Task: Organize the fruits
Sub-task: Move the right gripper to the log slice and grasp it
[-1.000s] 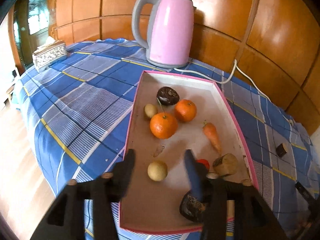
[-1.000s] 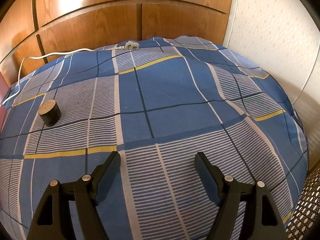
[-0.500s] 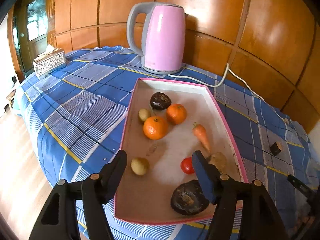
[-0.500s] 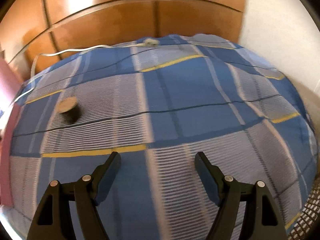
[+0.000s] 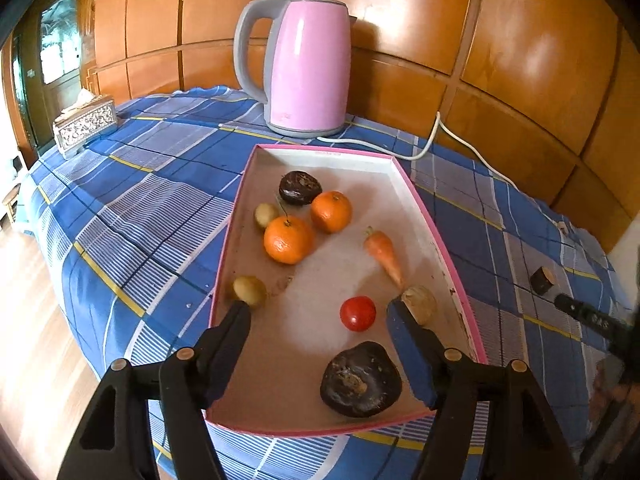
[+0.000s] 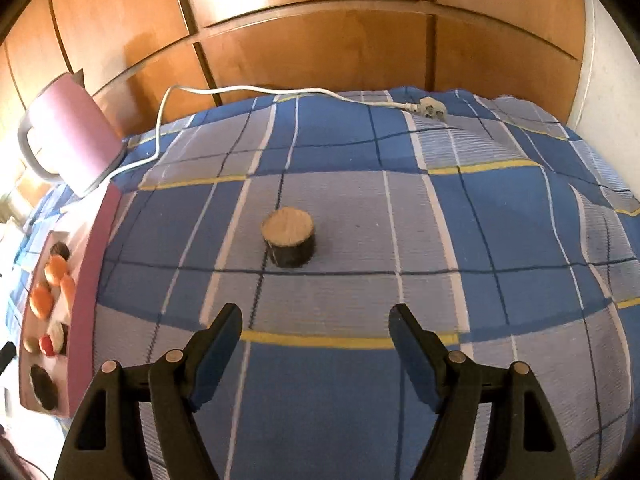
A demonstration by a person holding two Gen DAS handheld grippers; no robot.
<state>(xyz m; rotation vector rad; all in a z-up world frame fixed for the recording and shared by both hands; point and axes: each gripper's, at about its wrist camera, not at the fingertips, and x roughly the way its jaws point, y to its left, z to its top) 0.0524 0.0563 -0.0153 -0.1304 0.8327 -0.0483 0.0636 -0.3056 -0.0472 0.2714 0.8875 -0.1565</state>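
Right tongs (image 6: 316, 344) spread wide, empty, below mid-frame stub (image 6: 288, 242): light, stiff, best gripped across its bark sides; left tongs (image 5: 320, 328) opening, empty

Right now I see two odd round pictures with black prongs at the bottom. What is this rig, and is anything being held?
A person holds a two-finger tool in each hand, each with a fisheye camera looking along its fingers. The left gripper hovers over the pink-rimmed shallow cardboard tray, which holds two oranges, a small carrot, a red tomato and other produce; its jaws are opening, gripping nothing. The right gripper is open and empty above the blue checked tablecloth, facing a short dark-barked wooden stump. A pink electric kettle stands behind the tray.
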